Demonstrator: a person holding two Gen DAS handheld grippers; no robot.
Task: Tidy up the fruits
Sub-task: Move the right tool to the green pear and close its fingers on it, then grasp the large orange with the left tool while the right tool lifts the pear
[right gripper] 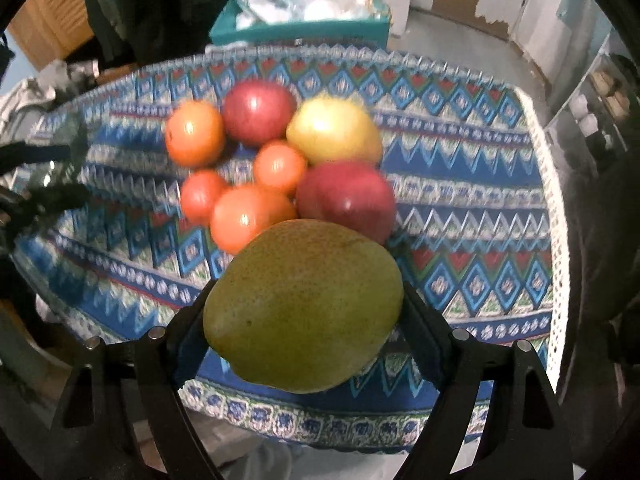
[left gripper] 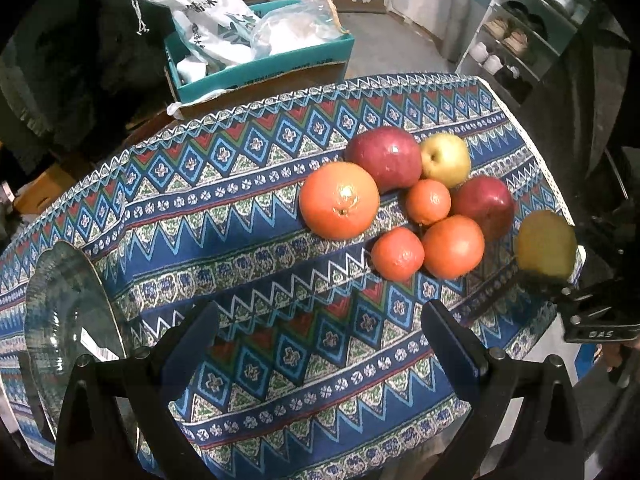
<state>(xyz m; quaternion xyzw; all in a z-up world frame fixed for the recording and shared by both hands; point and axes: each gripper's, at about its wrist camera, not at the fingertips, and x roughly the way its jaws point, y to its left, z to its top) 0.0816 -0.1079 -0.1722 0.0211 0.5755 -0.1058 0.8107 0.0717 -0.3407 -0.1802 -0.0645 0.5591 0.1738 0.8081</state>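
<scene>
A green-yellow pear [right gripper: 304, 308] hangs above the near right part of the table with my right gripper [right gripper: 306, 300] shut on it, one pad on each side. The left wrist view shows the same pear [left gripper: 546, 244] at the right edge. On the patterned cloth lies a cluster of fruit: a large orange [left gripper: 339, 200], two red apples [left gripper: 384, 158] [left gripper: 484, 206], a yellow apple [left gripper: 445, 160] and three smaller oranges [left gripper: 453, 246]. My left gripper [left gripper: 320, 312] stands open over bare cloth, left of and nearer than the cluster. A clear glass plate [left gripper: 68, 304] sits at the left.
A teal box [left gripper: 260, 68] stuffed with plastic bags stands behind the table's far edge. A shelf rack [left gripper: 520, 40] is on the floor at the far right. The cloth's white lace edge [right gripper: 554, 240] marks the table's right side.
</scene>
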